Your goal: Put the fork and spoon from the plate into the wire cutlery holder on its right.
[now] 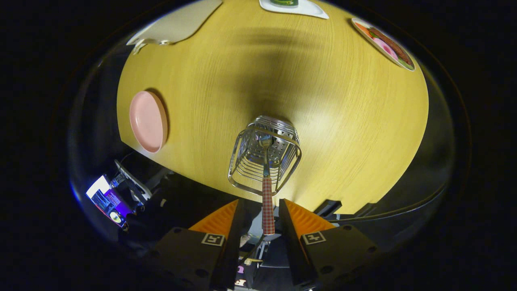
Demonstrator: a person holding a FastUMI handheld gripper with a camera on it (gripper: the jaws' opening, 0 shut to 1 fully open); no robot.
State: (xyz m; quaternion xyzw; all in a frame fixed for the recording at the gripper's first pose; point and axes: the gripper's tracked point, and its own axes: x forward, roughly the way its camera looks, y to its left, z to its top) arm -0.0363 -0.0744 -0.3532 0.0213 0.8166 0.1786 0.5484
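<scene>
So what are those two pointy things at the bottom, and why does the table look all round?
Those are the two fingers of a gripper, a pinching tool that a person holds in one hand. A camera rides on it and looks forward past the fingers. Its lens bends everything, so the yellow wooden table looks round. Just ahead of the fingers stands the wire cutlery holder, with one piece of cutlery in it. I cannot tell if it is the fork or the spoon. Its checked handle sticks out between the fingers, which are apart and not squeezing it. Further off sits the pink plate, which looks empty.
</scene>
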